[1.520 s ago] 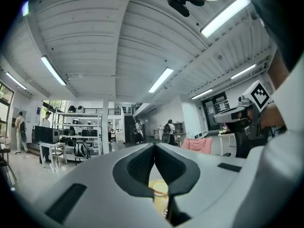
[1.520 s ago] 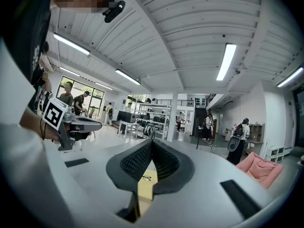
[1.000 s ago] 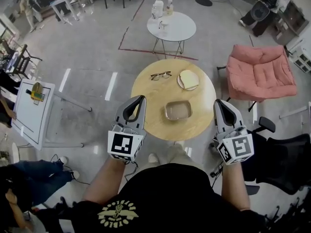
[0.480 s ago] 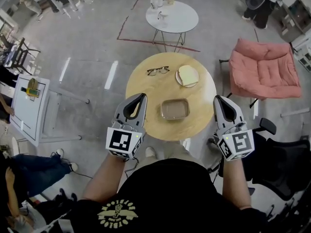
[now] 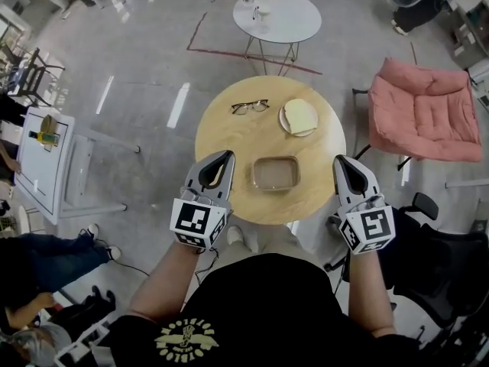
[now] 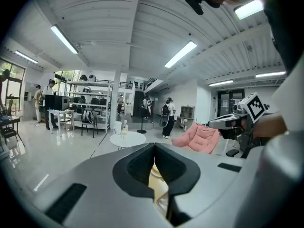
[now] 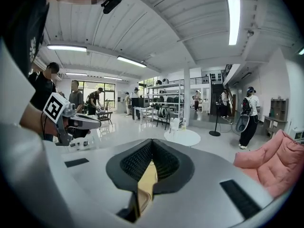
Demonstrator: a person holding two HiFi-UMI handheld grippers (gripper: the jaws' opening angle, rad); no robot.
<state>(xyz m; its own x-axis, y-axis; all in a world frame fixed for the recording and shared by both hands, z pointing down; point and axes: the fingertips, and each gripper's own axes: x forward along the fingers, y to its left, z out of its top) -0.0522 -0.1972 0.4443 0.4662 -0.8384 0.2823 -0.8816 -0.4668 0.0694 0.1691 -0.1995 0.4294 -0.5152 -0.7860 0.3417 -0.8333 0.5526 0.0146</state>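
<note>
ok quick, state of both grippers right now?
Left gripper: shut, nothing between the jaws.
Right gripper: shut, nothing between the jaws.

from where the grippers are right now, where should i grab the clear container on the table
Probably the right-hand short wall, taken from above. The clear container sits flat and looks open-topped on the round table, so one jaw can drop inside the thin rim and one outside. The right gripper hangs beside that end, jaws shut.
</note>
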